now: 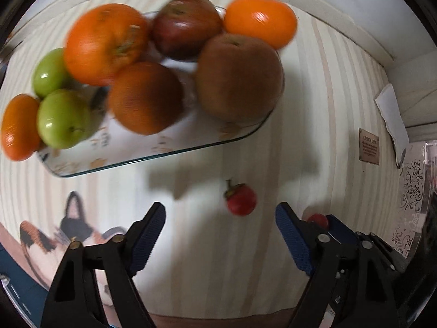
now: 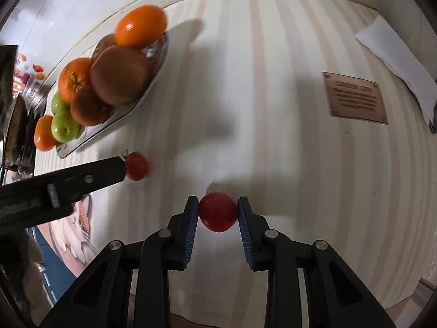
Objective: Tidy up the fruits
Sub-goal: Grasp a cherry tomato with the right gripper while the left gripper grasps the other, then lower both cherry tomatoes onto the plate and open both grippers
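Observation:
A glass plate (image 1: 153,158) holds several fruits: oranges (image 1: 105,43), green apples (image 1: 64,119), a dark red apple (image 1: 187,27) and brown round fruits (image 1: 239,78). The plate also shows in the right wrist view (image 2: 109,120). A small red fruit with a stem (image 1: 240,199) lies on the striped tablecloth, just ahead of my open left gripper (image 1: 220,228). In the right wrist view this fruit (image 2: 136,167) sits at the left gripper's fingertip. My right gripper (image 2: 217,213) is shut on a second small red fruit (image 2: 217,211), low over the cloth.
A brown label card (image 2: 355,98) and a folded white paper (image 2: 398,63) lie on the tablecloth to the right. A cat-print mat (image 1: 54,235) lies at the near left. The table's white edge (image 1: 341,27) runs behind the plate.

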The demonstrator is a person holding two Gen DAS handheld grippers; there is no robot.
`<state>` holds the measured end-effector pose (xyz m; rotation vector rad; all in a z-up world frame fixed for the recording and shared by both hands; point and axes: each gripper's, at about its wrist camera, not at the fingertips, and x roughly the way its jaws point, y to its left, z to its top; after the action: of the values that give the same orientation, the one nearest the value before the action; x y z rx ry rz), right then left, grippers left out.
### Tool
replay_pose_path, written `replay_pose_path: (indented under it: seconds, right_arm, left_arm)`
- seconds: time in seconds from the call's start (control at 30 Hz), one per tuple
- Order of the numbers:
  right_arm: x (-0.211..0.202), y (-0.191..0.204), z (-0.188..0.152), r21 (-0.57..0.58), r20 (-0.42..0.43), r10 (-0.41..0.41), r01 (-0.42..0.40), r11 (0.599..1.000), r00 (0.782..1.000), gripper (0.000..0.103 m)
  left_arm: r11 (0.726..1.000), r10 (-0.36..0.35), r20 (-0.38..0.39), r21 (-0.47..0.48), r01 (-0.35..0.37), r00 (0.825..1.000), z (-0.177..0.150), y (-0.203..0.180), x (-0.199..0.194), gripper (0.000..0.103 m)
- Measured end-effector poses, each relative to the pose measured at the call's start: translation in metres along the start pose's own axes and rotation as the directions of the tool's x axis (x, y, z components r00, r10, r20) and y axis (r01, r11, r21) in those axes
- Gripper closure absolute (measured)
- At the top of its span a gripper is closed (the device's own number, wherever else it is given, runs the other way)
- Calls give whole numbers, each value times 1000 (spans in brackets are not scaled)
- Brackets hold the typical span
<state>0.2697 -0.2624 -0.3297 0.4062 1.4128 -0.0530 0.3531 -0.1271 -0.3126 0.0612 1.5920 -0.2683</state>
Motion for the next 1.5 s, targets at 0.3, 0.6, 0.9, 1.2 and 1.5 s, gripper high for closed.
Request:
replay_pose_path:
  seconds: [0.3, 0.6, 0.9, 1.2, 1.5]
  right_arm:
    - [-4, -17, 1, 48, 4, -16, 16, 999, 1000, 71]
    - [-7, -17, 1, 35, 9, -30, 30, 999, 1000, 71]
    - [-9, -12, 0, 25, 20, -30, 30, 999, 999, 71]
    - [-20, 2, 6, 4, 40, -3, 3, 1000, 999, 71]
    - [-29, 64, 28, -55, 53, 197, -194, 979, 979, 71]
  left_arm:
    - [997, 30, 6, 69, -31, 1000, 8, -26, 20, 55]
    - [993, 40, 24, 114, -42, 999, 4, -46, 20, 78]
    - [996, 13, 44, 89, -17, 999, -31, -23, 4, 79]
    - [998, -27, 86, 61, 22, 996, -40, 5, -31, 79]
    - [994, -61, 182, -78, 76, 981, -28, 70, -99, 79]
